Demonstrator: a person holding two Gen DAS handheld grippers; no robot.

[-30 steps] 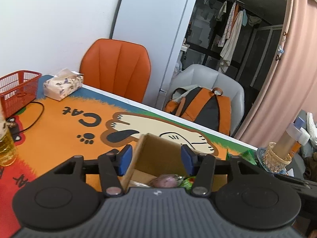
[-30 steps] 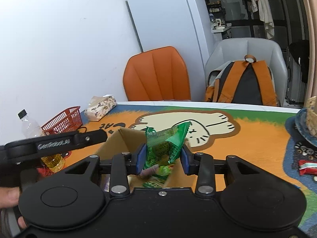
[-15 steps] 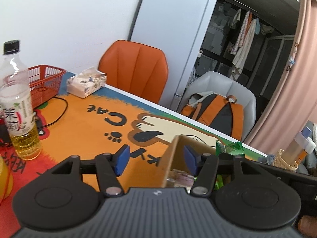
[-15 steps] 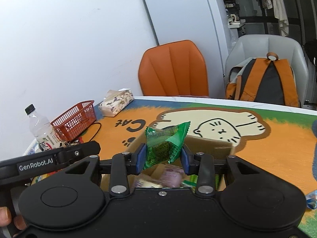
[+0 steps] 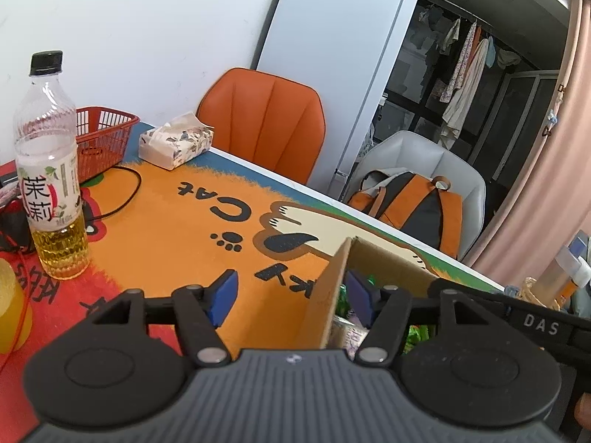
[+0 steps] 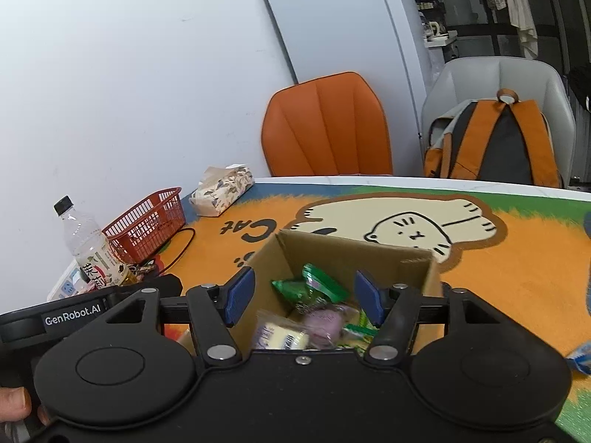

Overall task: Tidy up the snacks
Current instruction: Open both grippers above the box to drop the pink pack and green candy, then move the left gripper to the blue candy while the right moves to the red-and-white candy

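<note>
The green packet (image 6: 320, 285) that the right gripper (image 6: 302, 298) pinched half a second ago now lies loose in the box (image 6: 334, 254), and that gripper's jaws have spread wide, with nothing between them. It hangs over the near side of the box, its blue pads (image 6: 241, 295) flanking the opening. Inside the box the green packet sits toward the back, tilted, above a purple snack (image 6: 325, 323) and a pale yellow snack (image 6: 282, 337); more green wrappers show at the right inner wall. The left gripper (image 5: 291, 297) has swung leftward, so the box (image 5: 384, 264) now stands at the right of its view instead of between its fingers. Its jaws are also wide apart and hold nothing; the left pad (image 5: 222, 297) is over the mat (image 5: 166, 229), the right pad (image 5: 360, 297) is just inside the box's near wall, and that cardboard wall rises between the two. The box stands on the orange cat mat. To the left, well apart from the box, are a bottle (image 5: 50, 170) part full of yellow liquid, a red basket (image 5: 101, 138) and a tissue pack (image 5: 175, 144) near the table's far edge. Beyond the table are an orange chair (image 6: 327, 125) and a grey chair (image 6: 495, 77) holding a backpack (image 6: 495, 140). A blue wrapper (image 6: 581, 358) lies on the mat at the right edge of the right view.
</note>
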